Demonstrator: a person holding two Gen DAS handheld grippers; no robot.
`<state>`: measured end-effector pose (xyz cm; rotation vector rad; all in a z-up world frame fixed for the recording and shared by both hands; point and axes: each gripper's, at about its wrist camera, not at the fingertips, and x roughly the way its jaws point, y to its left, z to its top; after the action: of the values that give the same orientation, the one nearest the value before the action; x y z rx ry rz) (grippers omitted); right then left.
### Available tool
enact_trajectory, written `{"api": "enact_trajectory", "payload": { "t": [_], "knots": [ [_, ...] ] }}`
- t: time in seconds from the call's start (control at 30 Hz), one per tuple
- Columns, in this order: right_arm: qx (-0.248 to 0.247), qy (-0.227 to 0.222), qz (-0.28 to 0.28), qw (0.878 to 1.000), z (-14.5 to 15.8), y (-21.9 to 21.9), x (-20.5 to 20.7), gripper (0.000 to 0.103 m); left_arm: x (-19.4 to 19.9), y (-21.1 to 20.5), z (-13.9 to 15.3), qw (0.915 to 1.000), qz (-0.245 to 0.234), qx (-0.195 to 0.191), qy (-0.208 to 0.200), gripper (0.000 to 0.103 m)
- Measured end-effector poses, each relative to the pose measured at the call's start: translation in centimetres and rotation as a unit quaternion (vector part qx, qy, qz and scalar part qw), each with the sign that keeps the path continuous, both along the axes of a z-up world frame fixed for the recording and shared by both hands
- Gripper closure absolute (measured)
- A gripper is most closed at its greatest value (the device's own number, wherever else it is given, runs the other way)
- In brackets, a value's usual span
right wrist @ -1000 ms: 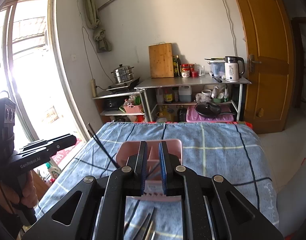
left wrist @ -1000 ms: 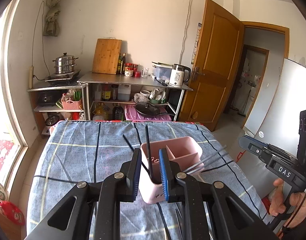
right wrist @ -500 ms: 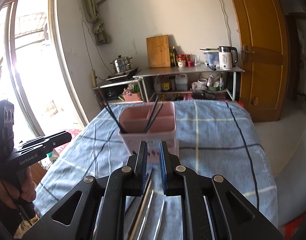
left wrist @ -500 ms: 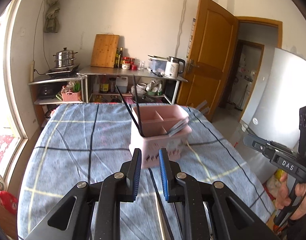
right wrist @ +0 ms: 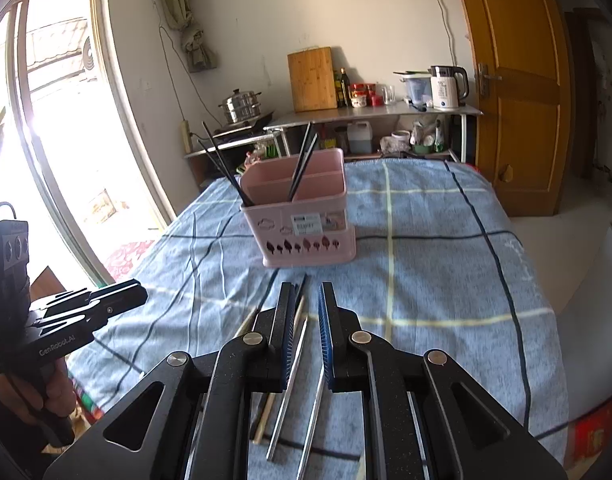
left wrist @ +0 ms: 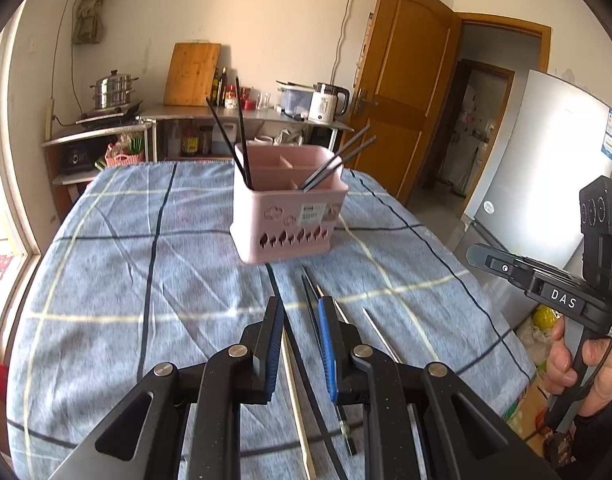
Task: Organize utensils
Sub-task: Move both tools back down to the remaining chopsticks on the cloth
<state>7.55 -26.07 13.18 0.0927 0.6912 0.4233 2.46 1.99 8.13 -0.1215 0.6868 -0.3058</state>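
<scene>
A pink utensil holder (left wrist: 289, 208) stands on the blue checked cloth; it also shows in the right wrist view (right wrist: 303, 216). It holds two black chopsticks (left wrist: 241, 140) in its left compartment and two more (left wrist: 338, 160) leaning right. Several loose chopsticks, black, silver and wooden, lie on the cloth in front of the holder (left wrist: 301, 344) (right wrist: 289, 364). My left gripper (left wrist: 299, 308) is open and empty above the loose chopsticks. My right gripper (right wrist: 306, 292) is open and empty above the same pile.
The cloth-covered table (left wrist: 105, 280) drops off at its left and right edges. Behind it stand metal shelves with a kettle (left wrist: 326, 102), a cutting board (left wrist: 191, 74) and a steamer pot (left wrist: 111, 90). A wooden door (left wrist: 402, 80) and a fridge (left wrist: 546, 152) are at the right.
Both grippers have pulled back and away from the pink holder, which was right at the fingertips one second ago. The loose chopsticks on the cloth have come into view under them.
</scene>
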Motion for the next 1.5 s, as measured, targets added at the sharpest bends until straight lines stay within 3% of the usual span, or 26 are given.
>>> {"api": "enact_trajectory", "payload": {
  "t": [0.47,0.8,1.27,1.5],
  "knots": [
    [-0.007,0.022,-0.001,1.0,-1.5,0.0,-0.1,0.091,0.3,-0.2,-2.1,0.9996,-0.001,0.001,0.029,0.086],
    [-0.014,0.039,0.016,0.999,-2.9,1.6,0.6,0.091,3.1,-1.3,-5.3,0.9971,-0.012,0.021,0.072,0.086],
    [-0.025,0.095,0.032,0.995,-7.2,4.5,4.9,0.091,7.8,-2.6,-10.4,0.9902,-0.01,0.05,0.13,0.086],
    [-0.034,0.116,0.036,0.992,-8.7,5.9,7.4,0.091,8.4,-3.2,-11.7,0.9885,-0.008,0.076,0.131,0.086]
  ]
}}
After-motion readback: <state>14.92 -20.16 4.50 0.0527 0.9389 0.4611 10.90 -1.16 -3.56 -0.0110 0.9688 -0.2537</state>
